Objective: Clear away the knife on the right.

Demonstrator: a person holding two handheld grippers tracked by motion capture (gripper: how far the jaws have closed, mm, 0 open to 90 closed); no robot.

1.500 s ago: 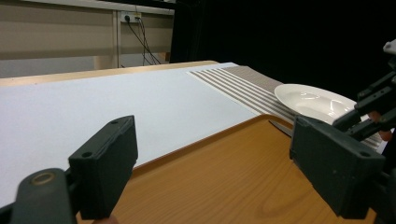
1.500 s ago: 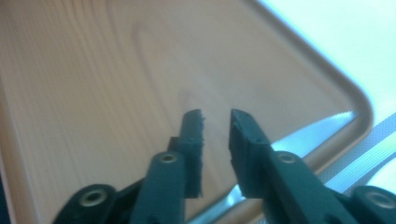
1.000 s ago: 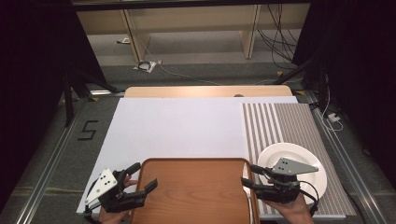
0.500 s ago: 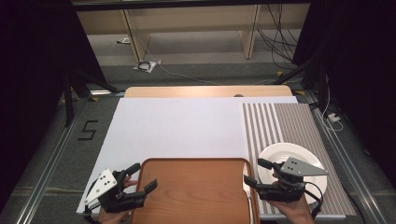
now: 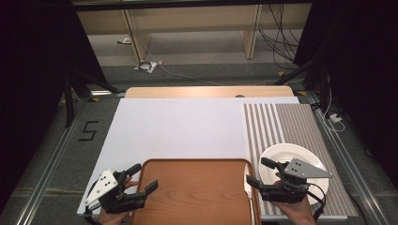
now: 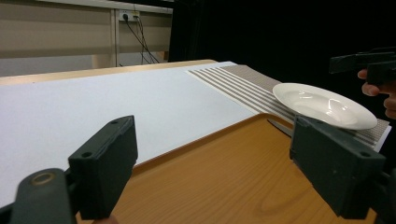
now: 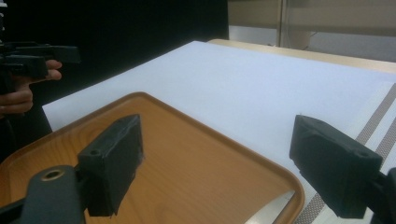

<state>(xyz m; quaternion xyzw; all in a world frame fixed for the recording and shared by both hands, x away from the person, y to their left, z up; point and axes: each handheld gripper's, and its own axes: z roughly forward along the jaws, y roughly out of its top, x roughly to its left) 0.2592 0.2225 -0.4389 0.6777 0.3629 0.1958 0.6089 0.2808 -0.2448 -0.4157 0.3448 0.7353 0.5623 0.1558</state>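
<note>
Both grippers, left [image 5: 143,178] and right [image 5: 258,172], spread wide and empty beside the wooden tray [image 5: 197,192].

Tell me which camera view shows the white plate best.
The high view: the white plate shows from above, partly behind the right gripper. The left gripper view shows it whole but edge-on.
</note>
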